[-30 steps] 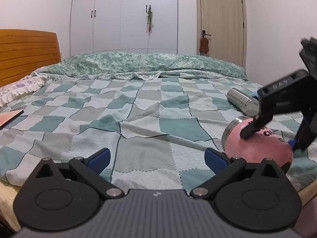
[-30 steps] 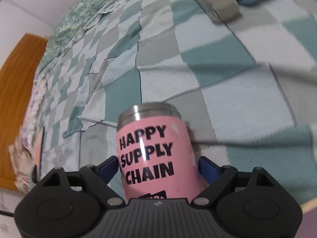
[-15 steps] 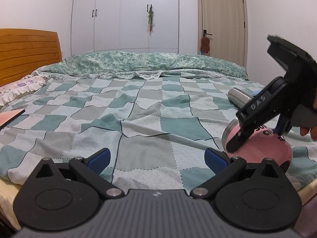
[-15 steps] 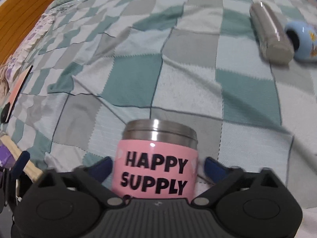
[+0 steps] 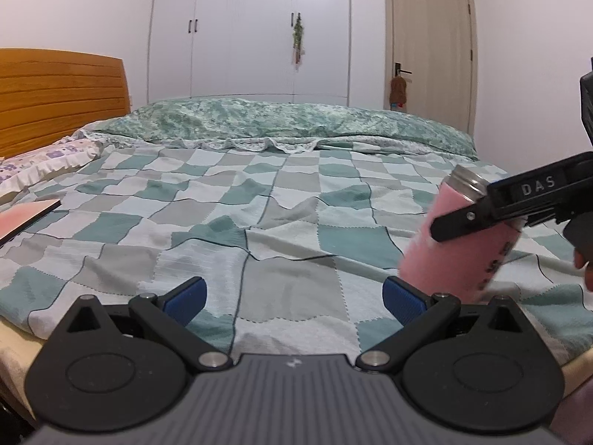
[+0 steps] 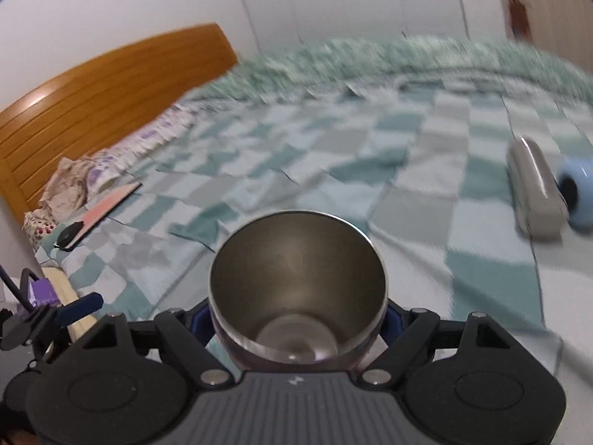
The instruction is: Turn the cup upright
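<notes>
The pink steel-rimmed cup (image 5: 456, 244) is lifted off the checked bed cover and tilts, its rim up and to the right. My right gripper (image 5: 467, 218) is shut on it from the right. In the right wrist view I look into the cup's open steel mouth (image 6: 298, 289), held between the right gripper's (image 6: 298, 319) blue pads. My left gripper (image 5: 292, 296) is open and empty, low over the near edge of the bed, just left of the cup.
A steel bottle (image 6: 537, 196) and a light blue cup (image 6: 576, 193) lie on their sides at the right of the bed. A pink book (image 5: 22, 218) lies at the left edge. The wooden headboard (image 5: 59, 100) stands at the left, pillows and a folded duvet at the back.
The right gripper has lifted the pink cup off the bed and turned it from lying on its side toward upright. The left gripper has stayed still.
</notes>
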Demonstrator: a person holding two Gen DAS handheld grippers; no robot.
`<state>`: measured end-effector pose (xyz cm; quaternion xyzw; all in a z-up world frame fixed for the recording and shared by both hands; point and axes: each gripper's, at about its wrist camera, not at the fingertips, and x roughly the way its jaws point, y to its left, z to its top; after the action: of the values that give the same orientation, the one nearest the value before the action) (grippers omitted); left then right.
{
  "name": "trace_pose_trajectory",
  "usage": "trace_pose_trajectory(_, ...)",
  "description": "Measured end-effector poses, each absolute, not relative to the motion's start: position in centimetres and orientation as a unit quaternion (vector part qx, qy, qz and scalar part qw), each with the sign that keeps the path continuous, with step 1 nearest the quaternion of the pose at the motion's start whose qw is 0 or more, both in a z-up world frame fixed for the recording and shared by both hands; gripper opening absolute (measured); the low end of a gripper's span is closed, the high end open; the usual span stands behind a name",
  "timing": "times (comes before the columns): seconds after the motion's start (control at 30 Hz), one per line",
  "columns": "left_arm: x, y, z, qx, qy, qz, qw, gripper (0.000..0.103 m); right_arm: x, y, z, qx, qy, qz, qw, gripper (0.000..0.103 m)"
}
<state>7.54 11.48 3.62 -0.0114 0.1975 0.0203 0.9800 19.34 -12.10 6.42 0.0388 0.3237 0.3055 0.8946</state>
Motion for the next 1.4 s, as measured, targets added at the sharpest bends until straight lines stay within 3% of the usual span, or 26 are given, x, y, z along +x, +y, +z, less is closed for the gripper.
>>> trace_pose_trajectory(0.23, 7.9, 12.1, 4.0, -0.011, 0.196, 0.041, 0.98, 0.103, 20.4, -7.5, 7.2, -0.009, 0.24, 0.319, 0.917, 0.083)
trace_pose_trajectory(0.37, 8.1, 12.0, 3.7, -0.009, 0.201, 0.046, 0.978, 0.103, 21.4, -4.5, 4.9, -0.069, 0.267, 0.308, 0.911, 0.083)
trace_pose_trajectory(0.63, 7.7, 11.1, 3.3, -0.001, 0.209, 0.044, 0.977, 0.103, 21.6, -3.3, 4.8, -0.076, 0.269, 0.306, 0.91, 0.084)
trace_pose_trajectory(0.73, 7.1, 10.5, 3.6, 0.004, 0.204, 0.045, 0.978, 0.103, 21.1, -5.2, 5.5, -0.035, 0.261, 0.314, 0.912, 0.098)
trace_pose_trajectory(0.8, 6.7, 10.2, 3.9, 0.008, 0.201, 0.045, 0.979, 0.103, 20.2, -6.9, 6.0, -0.01, 0.242, 0.317, 0.917, 0.102)
trace_pose_trajectory(1.07, 4.2, 6.6, 4.8, -0.004, 0.157, 0.029, 0.987, 0.103, 13.9, -17.1, 6.8, 0.028, 0.161, 0.289, 0.943, 0.103)
trace_pose_trajectory(1.23, 2.7, 4.4, 4.2, -0.022, 0.126, 0.031, 0.991, 0.103, 8.6, -23.2, 4.7, -0.019, 0.091, 0.227, 0.969, 0.103)
trace_pose_trajectory(1.4, 1.1, 1.9, 2.3, -0.007, 0.103, 0.038, 0.994, 0.103, 5.5, -27.2, 2.1, -0.036, 0.105, 0.178, 0.978, 0.103)
